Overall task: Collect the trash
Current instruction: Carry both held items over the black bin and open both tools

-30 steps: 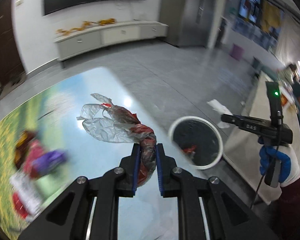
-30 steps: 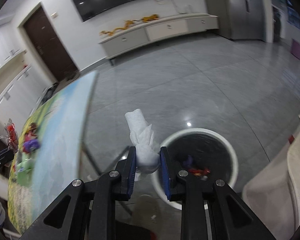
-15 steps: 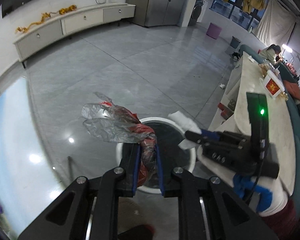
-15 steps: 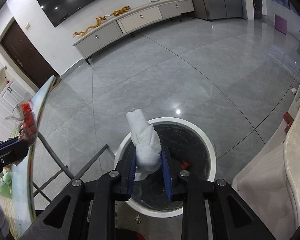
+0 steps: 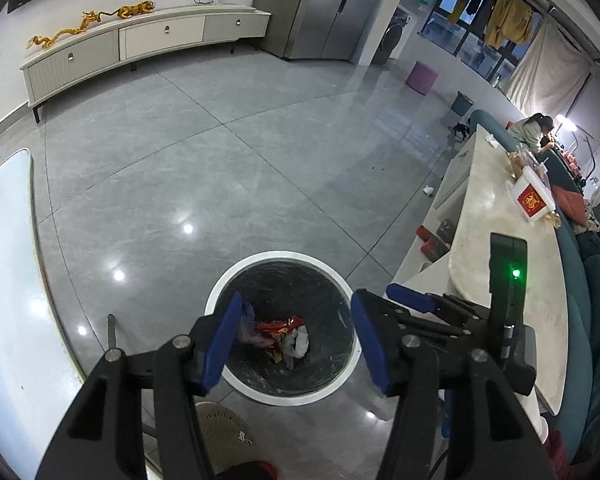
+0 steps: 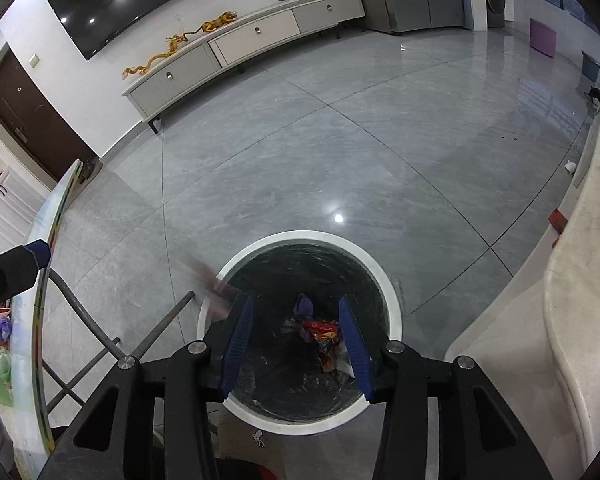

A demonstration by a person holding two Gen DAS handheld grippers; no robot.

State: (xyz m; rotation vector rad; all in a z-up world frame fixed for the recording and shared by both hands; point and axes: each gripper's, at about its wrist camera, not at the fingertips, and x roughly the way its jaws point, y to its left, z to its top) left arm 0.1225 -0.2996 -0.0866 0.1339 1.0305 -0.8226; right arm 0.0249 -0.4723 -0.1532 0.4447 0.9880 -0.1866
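Note:
A round white-rimmed trash bin (image 5: 256, 264) with a black liner stands on the grey floor; it also shows in the right wrist view (image 6: 311, 238). Inside lie red and orange wrappers (image 5: 278, 326), a white tissue (image 5: 300, 342) and purple scraps (image 6: 304, 306). My left gripper (image 5: 296, 340) is open and empty above the bin. My right gripper (image 6: 296, 346) is open and empty above the bin too; it shows beside the left one in the left wrist view (image 5: 411, 300). A blurred reddish piece (image 6: 208, 280) hangs at the bin's left rim.
The table with the printed cloth (image 5: 8, 280) is at the left, with its metal legs (image 6: 84, 320) and more trash (image 6: 0, 330) on it. A pale stone counter (image 5: 507, 248) runs along the right. A TV cabinet (image 5: 140, 40) stands at the far wall.
Both grippers have opened over the bin. The plastic wrapper has left the left gripper and the white tissue has left the right one; both views now look straight down into the bin.

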